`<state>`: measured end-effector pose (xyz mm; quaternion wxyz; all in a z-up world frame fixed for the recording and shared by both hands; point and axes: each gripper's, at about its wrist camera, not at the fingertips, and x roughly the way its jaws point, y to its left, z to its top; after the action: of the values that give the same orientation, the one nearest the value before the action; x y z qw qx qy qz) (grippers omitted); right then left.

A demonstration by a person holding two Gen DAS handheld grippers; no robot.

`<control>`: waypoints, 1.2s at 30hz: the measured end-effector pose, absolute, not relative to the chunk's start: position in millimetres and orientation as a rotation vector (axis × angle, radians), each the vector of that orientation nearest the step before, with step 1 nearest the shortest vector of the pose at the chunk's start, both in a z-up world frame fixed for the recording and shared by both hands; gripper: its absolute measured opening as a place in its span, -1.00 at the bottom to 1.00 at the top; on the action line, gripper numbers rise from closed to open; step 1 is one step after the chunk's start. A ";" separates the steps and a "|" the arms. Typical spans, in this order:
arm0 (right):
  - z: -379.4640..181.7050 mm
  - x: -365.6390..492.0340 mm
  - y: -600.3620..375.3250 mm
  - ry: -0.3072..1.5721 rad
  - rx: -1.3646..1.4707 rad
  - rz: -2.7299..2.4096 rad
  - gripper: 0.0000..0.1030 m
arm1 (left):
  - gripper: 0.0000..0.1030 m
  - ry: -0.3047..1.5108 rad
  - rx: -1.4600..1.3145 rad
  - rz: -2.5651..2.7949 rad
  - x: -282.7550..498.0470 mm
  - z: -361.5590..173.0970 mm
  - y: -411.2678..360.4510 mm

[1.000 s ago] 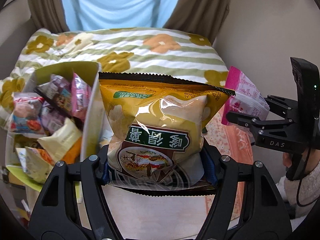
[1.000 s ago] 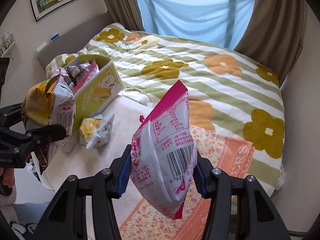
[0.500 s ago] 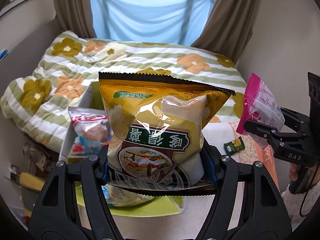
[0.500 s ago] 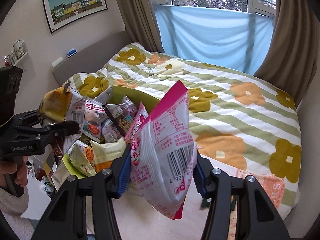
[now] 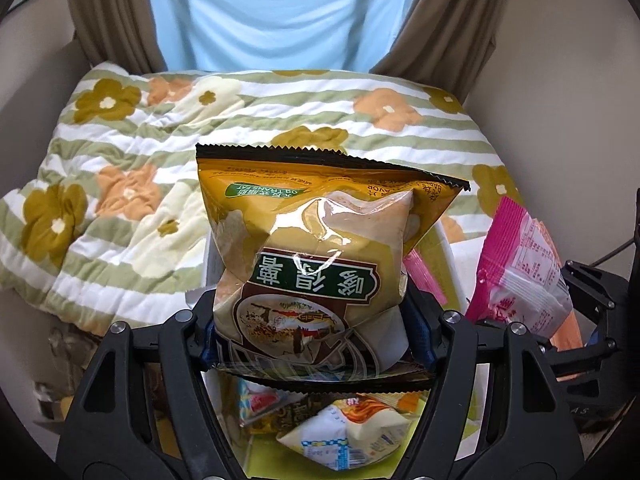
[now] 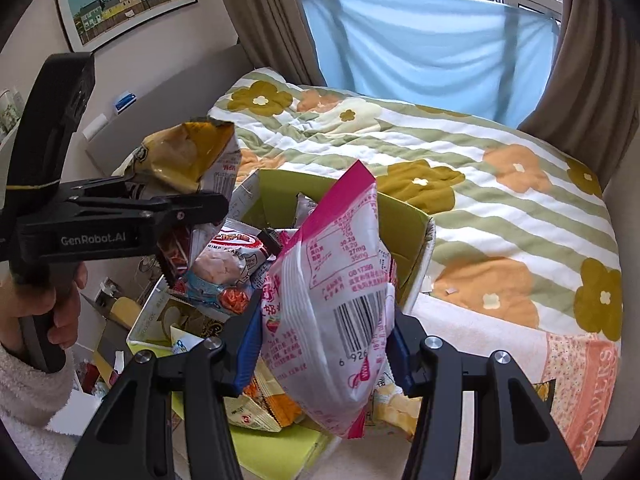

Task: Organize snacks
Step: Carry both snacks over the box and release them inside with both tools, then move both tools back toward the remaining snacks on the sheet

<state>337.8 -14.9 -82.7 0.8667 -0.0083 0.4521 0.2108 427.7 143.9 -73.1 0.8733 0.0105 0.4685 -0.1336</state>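
Left claw [image 5: 316, 336] opening around yellow chip bag [image 5: 320, 264], directly above snack box [image 6: 404, 216]. Right claw [image 6: 324, 356] pinches pink packet [image 6: 332, 288], also over box; left nearer to dropping.

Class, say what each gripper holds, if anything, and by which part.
Left gripper, jaws opening: yellow bag, by its lower sides. Right gripper: pink bag, by its lower sides.

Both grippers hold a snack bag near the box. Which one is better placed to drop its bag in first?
Probably left. Its yellow bag hangs right above the box, and the left gripper is already opening. The right gripper remains shut on the pink bag.
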 end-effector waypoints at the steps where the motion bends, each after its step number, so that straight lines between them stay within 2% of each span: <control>1: -84.1 337.7 -11.2 0.953 -0.011 0.427 -0.03 | 0.47 0.981 0.034 -0.284 430.0 -74.2 144.0; 2: -85.6 337.2 -7.2 0.960 -0.005 0.414 -0.03 | 0.69 0.982 0.039 -0.289 433.1 -75.3 145.4; 4: -87.8 337.1 -0.4 0.970 0.005 0.395 -0.03 | 1.00 0.984 0.027 -0.289 437.9 -78.0 151.6; 21: -110.4 329.1 12.7 1.034 0.030 0.340 0.01 | 1.00 1.001 -0.066 -0.207 375.2 -102.3 193.7; 24: -110.8 332.5 14.9 1.041 0.030 0.320 0.20 | 1.00 0.997 -0.080 -0.194 368.0 -101.8 197.4; 26: -108.3 329.9 13.8 1.023 0.027 0.308 0.62 | 1.00 1.001 -0.089 -0.192 363.7 -102.4 199.7; 27: -107.0 328.2 12.3 1.013 0.031 0.307 0.70 | 1.00 1.004 -0.091 -0.192 361.1 -103.6 200.4; 36: -115.2 310.1 7.0 1.031 0.040 0.276 0.74 | 1.00 1.038 -0.097 -0.217 344.2 -118.9 194.5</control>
<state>310.1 7.0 -115.2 0.8608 0.0188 0.4913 0.1316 344.2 194.6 -118.9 0.8616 -0.0464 0.4948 -0.1037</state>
